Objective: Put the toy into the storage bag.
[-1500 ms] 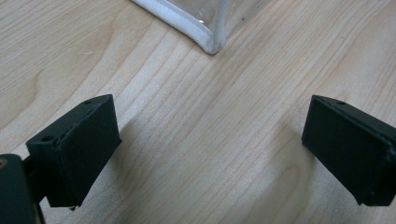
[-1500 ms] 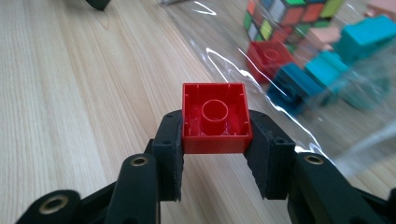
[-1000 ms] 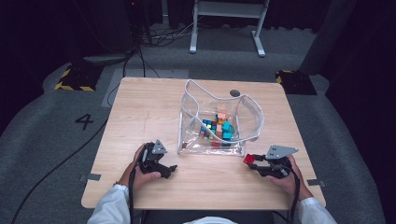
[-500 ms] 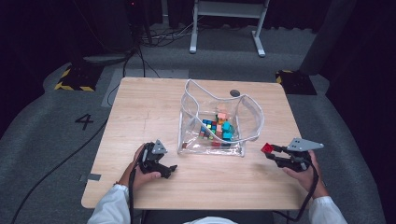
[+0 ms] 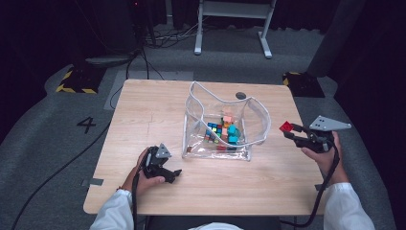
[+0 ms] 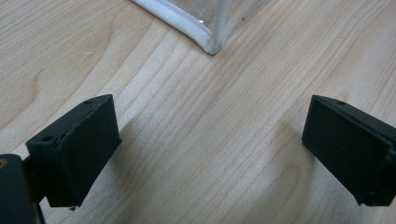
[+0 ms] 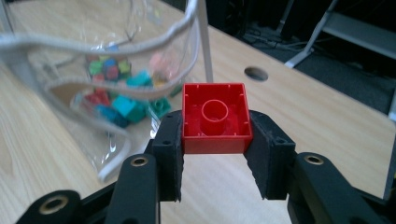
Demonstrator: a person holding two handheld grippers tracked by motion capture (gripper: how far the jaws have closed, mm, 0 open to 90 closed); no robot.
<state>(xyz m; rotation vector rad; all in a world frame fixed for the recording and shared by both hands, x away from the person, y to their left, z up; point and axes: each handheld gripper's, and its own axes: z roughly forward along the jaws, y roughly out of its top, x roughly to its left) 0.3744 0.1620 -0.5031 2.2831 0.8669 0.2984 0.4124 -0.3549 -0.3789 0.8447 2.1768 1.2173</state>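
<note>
So the left gripper (image 5: 175,173) just sits on the light wooden table (image 5: 143,115) near the bag's front corner, jaws wide apart with nothing between them. The right gripper (image 5: 288,132) is clamped on a small red plastic building brick (image 7: 215,118), hollow underside facing its camera, held up off the table just right of the clear soft plastic bag (image 5: 258,120). A bunch of coloured bricks (image 5: 221,132) already lie inside. I'd say this one's grabbed and only the drop into the bag is left.
</note>
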